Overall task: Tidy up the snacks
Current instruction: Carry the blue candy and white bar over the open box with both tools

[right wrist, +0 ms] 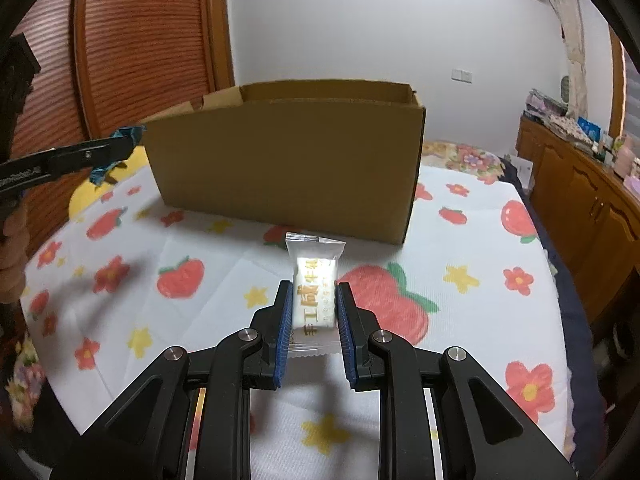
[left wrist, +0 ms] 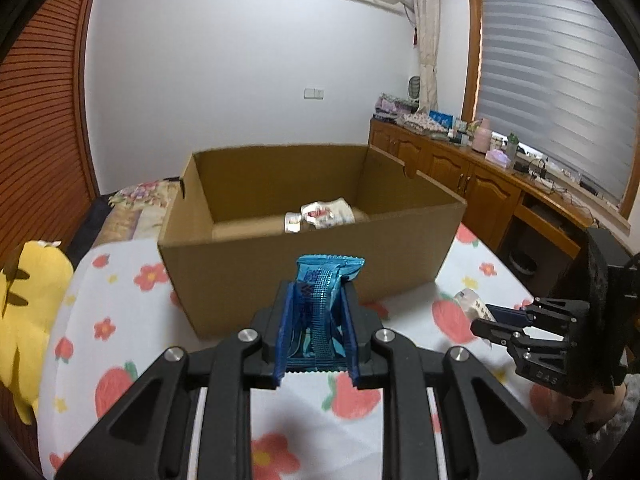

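A blue snack packet [left wrist: 320,280] stands upright between the blue pads of my left gripper [left wrist: 319,286], which is shut on it just in front of the open cardboard box [left wrist: 280,272]. Two white packets [left wrist: 326,213] lie on the box floor at the far right. My right gripper [right wrist: 314,285] is shut on a white snack packet [right wrist: 314,264] low over the strawberry tablecloth [right wrist: 460,320], in front of the box [right wrist: 288,160]. In the right wrist view the left gripper [right wrist: 130,142] with the blue packet [right wrist: 105,170] hangs at the box's left corner. In the left wrist view the right gripper [left wrist: 486,318] holds the white packet [left wrist: 472,304].
A yellow plush toy [left wrist: 28,300] lies off the table's left edge. Wooden cabinets [left wrist: 480,184] with clutter on top run along the right wall under a window. A louvred wooden door [right wrist: 140,40] stands behind the box. A person's hand [right wrist: 14,240] shows at the left.
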### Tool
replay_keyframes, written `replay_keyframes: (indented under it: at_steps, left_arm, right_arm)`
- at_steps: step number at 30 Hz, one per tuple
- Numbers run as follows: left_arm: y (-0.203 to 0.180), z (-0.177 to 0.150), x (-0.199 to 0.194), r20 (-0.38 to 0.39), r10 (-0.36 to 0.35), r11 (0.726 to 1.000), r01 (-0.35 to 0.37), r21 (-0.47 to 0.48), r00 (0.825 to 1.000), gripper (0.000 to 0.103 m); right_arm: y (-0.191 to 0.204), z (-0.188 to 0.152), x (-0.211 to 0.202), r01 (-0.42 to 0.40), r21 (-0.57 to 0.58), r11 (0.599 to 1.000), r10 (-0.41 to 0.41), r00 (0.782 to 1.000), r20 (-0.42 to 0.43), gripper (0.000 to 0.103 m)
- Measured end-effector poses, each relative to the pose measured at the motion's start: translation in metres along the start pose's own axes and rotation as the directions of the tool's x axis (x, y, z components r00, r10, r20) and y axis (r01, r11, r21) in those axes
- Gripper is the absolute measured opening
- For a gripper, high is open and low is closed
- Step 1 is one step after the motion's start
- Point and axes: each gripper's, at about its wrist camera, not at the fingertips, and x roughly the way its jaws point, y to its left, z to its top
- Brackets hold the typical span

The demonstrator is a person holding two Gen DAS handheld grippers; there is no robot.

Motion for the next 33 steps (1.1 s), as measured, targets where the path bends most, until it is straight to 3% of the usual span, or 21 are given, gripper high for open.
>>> replay_keyframes:
  at_steps: [15,24,33]
  left_arm:
    - [0.017,0.068,0.033,0.072,-0.026,1.000,0.025,0.016,0.997,0.021]
    - [0.039,0.086,0.083,0.049,-0.026,1.000,0.026,-0.007,0.998,0.021]
    - [0.062,0.078,0.117,0.017,-0.024,0.998,0.025,-0.058,1.000,0.021]
  right_arm:
    - [0.004,0.111,-0.011,0.009,-0.068,0.998,0.000,0.991,0.131,0.020]
    - [0.002,0.150,0.041,0.003,-0.094,0.996,0.008,0.993,0.118,0.020]
    - [-0.006,0.154,0.093,-0.017,-0.067,0.998,0.021,0.998,0.058,0.020]
